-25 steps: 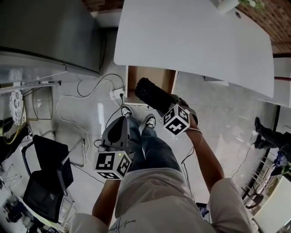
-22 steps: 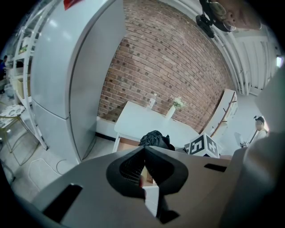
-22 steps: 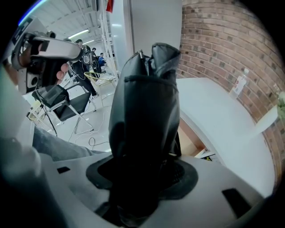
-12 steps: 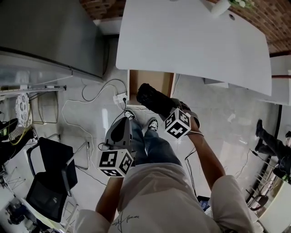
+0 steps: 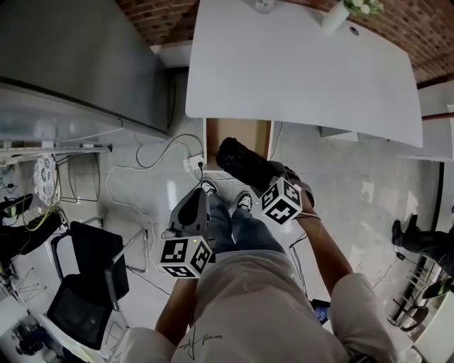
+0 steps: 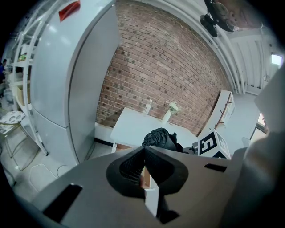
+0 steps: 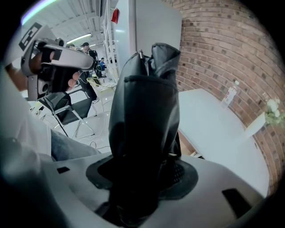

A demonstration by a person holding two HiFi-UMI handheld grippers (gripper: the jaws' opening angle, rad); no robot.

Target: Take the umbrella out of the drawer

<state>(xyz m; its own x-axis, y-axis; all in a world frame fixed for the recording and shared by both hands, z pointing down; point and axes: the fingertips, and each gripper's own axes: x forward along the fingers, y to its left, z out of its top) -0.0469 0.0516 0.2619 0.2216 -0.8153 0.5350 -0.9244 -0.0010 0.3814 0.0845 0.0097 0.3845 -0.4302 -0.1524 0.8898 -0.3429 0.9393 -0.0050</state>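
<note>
right gripper (image 7: pixel 142 176) pinched the umbrella (image 7: pixel 144 111) to carry it clear of the drawer (image 5: pixel 237 131); left gripper (image 6: pixel 144 168), pressed together, empty, stood aside.

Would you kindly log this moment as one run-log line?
left gripper: shut, empty | right gripper: shut on umbrella | umbrella: black, folded

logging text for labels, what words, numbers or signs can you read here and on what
No text can be read.
Shirt print: script, too small to read.
Red label on the cabinet: blurred.
Bottle label, on the table: too small.
Left cube and right cube: black-and-white patterns, no letters.
</note>
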